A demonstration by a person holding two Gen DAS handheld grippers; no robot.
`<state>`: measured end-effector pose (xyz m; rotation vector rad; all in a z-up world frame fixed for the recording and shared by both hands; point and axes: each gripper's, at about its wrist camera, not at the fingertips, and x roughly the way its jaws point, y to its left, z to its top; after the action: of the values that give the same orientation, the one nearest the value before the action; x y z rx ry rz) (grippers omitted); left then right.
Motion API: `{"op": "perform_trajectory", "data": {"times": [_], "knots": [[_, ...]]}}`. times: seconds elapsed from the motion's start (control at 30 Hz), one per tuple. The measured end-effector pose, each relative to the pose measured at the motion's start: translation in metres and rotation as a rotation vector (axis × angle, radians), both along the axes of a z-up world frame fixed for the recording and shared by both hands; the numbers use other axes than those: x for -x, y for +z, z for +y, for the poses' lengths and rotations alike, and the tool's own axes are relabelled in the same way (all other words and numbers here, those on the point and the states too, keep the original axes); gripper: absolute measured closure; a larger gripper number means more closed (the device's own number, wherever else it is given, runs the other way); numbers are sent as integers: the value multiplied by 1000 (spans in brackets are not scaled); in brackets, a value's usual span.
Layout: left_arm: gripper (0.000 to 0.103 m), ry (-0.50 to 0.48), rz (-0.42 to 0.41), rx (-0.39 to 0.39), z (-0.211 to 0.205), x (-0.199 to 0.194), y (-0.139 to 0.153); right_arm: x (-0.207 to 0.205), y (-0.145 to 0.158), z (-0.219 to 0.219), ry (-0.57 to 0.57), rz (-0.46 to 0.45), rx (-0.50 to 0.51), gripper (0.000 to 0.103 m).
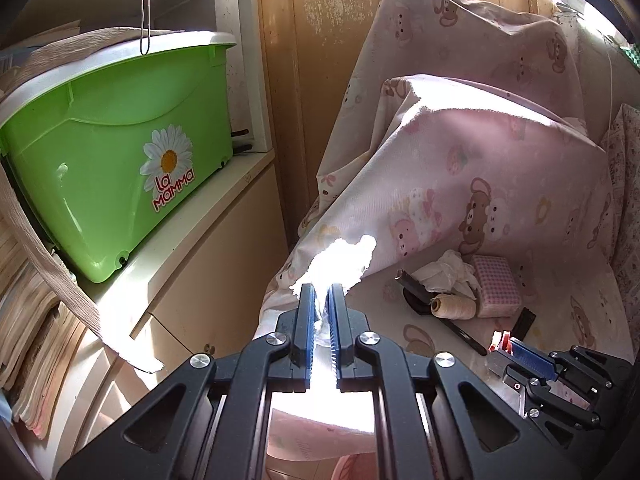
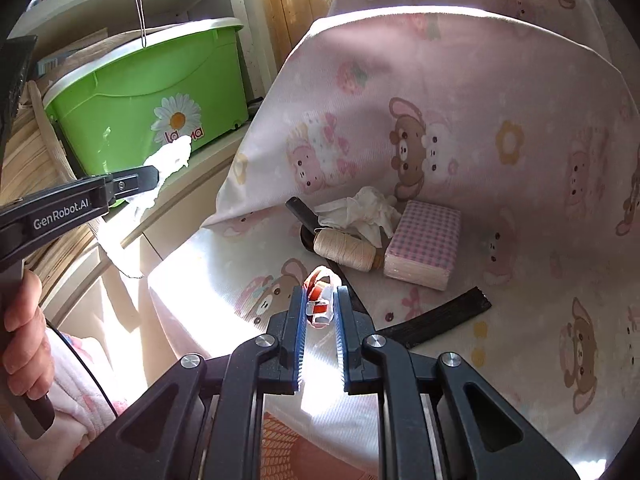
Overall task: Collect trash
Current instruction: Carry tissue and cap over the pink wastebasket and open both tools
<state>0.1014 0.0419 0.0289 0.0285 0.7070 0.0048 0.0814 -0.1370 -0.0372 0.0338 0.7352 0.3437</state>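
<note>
Above printed sheet (image 2: 500, 320): left gripper (image 1: 322, 294) clamped on white tissue (image 1: 340, 260), right gripper (image 2: 320, 300) pinching red-white wrapper (image 2: 318, 300), near thread spool (image 2: 344, 250).

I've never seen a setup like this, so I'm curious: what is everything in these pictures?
Tissue wad: one, white, held in left gripper.
Wrapper: one, red and white, held in right gripper.
Crumpled tissue: one, white, on the bed beside the thread spool.
Thread spool: one, cream, on the bed.
Tissue pack: one, pink checked, right of the spool.
Black strap: one, on the bed.
Pillow: one, pink cartoon print, behind them.
Bin: one, green, on the cabinet.
Person's hand: one, on the left gripper's handle.
</note>
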Motion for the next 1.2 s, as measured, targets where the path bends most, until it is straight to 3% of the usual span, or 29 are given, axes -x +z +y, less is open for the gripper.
{"op": "perform_trajectory", "data": {"times": [0.13, 0.33, 0.5, 0.57, 0.7, 0.93, 1.07, 1.2], "knots": [[96, -20, 15, 92, 0, 15, 2, 19, 11, -10, -8, -22, 4, 88], [96, -34, 74, 97, -6, 55, -23, 57, 33, -22, -34, -66, 15, 88], [96, -70, 178, 140, -11, 65, -42, 82, 35, -34, -62, -33, -44, 88], [96, -67, 205, 132, -14, 66, -48, 88, 31, -36, -58, -4, -56, 88], [96, -84, 273, 222, -9, 66, -58, 95, 17, -35, -49, 44, -39, 88], [96, -121, 412, 246, -14, 60, -84, 91, -5, -27, -16, 131, -45, 88], [96, -101, 515, 223, -16, 55, -106, 89, -25, -18, 4, 191, -17, 88], [96, -85, 655, 278, -14, 51, -137, 86, -45, -16, -18, 245, 13, 88]]}}
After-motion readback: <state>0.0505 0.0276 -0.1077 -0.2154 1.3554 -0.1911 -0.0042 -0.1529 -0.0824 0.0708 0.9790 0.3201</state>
